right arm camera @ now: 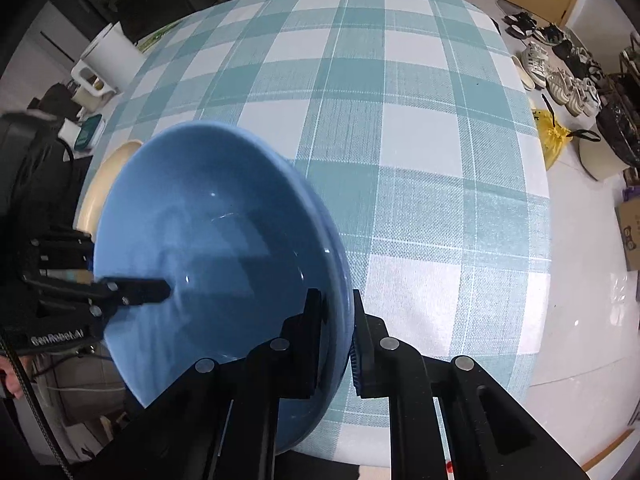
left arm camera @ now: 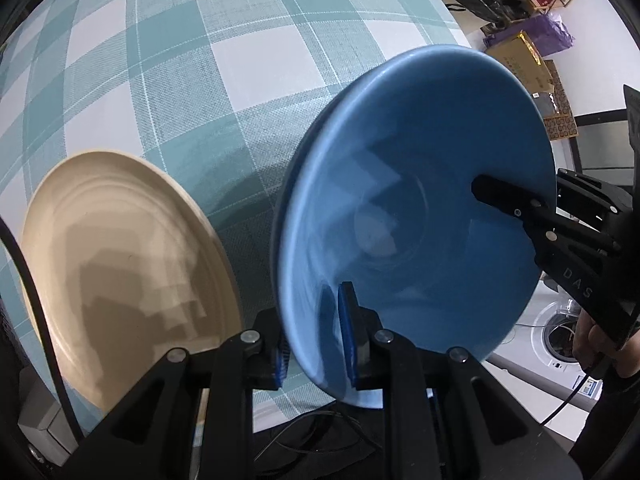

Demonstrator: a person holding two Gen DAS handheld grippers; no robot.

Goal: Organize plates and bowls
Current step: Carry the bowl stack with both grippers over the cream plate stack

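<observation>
A blue bowl (left arm camera: pixel 416 184) is tilted above the teal-and-white checked tablecloth (left arm camera: pixel 208 80), with both grippers on its rim. My left gripper (left arm camera: pixel 316 352) is shut on the near rim, one blue pad inside the bowl and one outside. At the bowl's right rim, my right gripper (left arm camera: pixel 524 192) has one finger inside the bowl. In the right wrist view the right gripper (right arm camera: pixel 338 312) pinches the bowl (right arm camera: pixel 208 240) wall, and the left gripper (right arm camera: pixel 120 272) grips the opposite rim. A beige plate (left arm camera: pixel 128 272) lies on the cloth to the left, partly hidden behind the bowl (right arm camera: pixel 104 184).
The tablecloth (right arm camera: pixel 400 152) stretches far beyond the bowl. On the floor beside the table are shoes (right arm camera: pixel 560 68), a yellow bag (right arm camera: pixel 554 136), cardboard boxes (left arm camera: pixel 520 56) and a washing machine (left arm camera: pixel 560 332). A white container (right arm camera: pixel 108 56) stands off the table's left side.
</observation>
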